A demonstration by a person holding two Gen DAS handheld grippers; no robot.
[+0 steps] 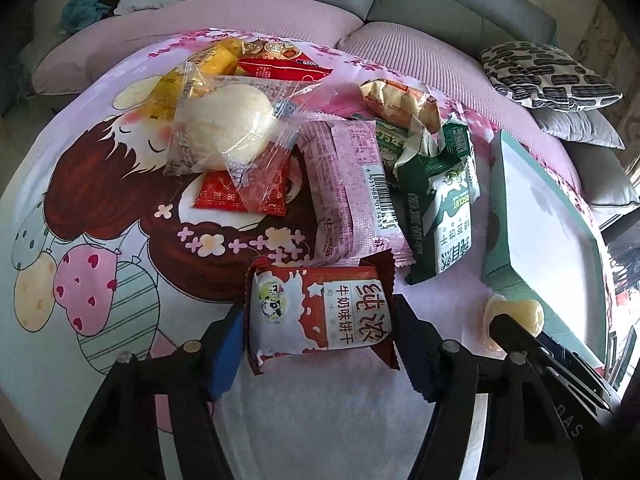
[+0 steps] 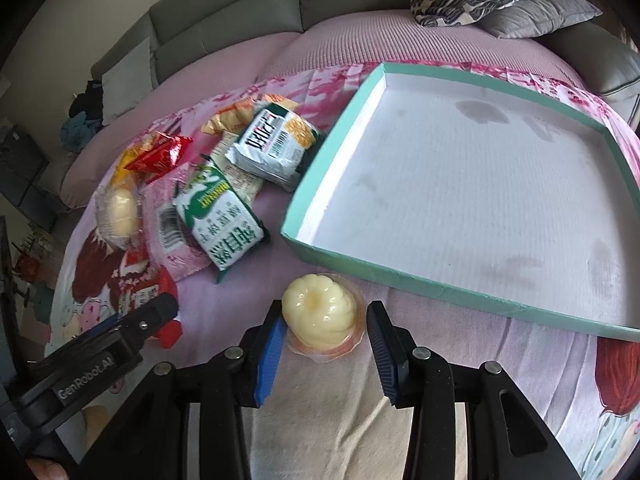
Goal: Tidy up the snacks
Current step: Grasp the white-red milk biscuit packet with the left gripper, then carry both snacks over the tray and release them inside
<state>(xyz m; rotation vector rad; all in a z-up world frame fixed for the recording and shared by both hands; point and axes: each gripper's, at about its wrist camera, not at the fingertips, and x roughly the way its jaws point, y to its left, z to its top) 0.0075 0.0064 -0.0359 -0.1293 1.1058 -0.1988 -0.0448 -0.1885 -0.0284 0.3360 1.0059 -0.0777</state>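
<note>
Both tongs are down over the printed sheet [image 1: 100, 208], each straddling one snack. The left gripper [image 1: 320, 340] stands wide open around a brown-and-white biscuit packet [image 1: 320, 312]; the blue pads [image 1: 226, 352] sit just beside its crimped ends, and I cannot tell whether they touch, so nothing is gripped yet. The right gripper [image 2: 326, 348] is likewise spread wide around a pale yellow jelly cup [image 2: 320, 316], which sits upside down on its rim, just in front of the near wall of the teal box [image 2: 400, 276]. Handling judgement: the packet looks light, puffy and crinkly, its film slick, so the pads should close across the padded middle, not the thin crimped edges (biscuits inside may crack if squeezed hard). The cup looks small, smooth and domed, likely to squirt out of a pinch; a low hold near the flared rim seems safest. Count, as far as the pile allows: one box, holding nothing; one jelly cup; one brown packet; one pink packet [image 1: 352, 184]; two green-and-white packets [image 2: 220, 216], [image 2: 276, 144]; one bun in clear wrap [image 1: 224, 128]; one flat red packet [image 1: 240, 192] under it; a few more yellow, red and tan wrappers behind, overlapping too much to number.
</note>
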